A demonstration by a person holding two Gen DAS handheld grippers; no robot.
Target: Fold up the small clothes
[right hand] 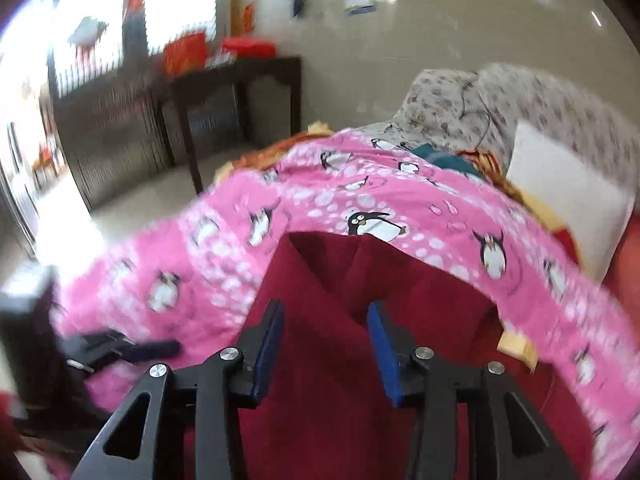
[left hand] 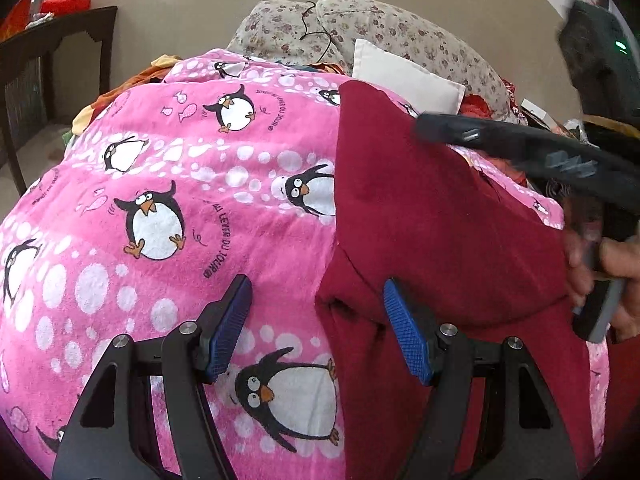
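A dark red garment [left hand: 432,232] lies on a pink penguin-print blanket [left hand: 180,184], covering its right part, with a fold line running down its middle. My left gripper [left hand: 318,328] hovers open over the garment's left edge, one pad above the blanket and one above the red cloth. My right gripper [right hand: 326,348] stands open just over the red garment [right hand: 320,380]; its pads are apart and pinch no cloth. In the left wrist view, the right gripper [left hand: 432,130] reaches in from the right, held by a hand [left hand: 616,260]. The right wrist view is blurred.
Floral pillows [left hand: 360,28] and a white cushion [left hand: 404,76] lie behind the blanket, with orange and yellow cloths [left hand: 132,84] at its far left edge. A dark wooden table [right hand: 240,76] carrying red boxes stands by the wall on the left.
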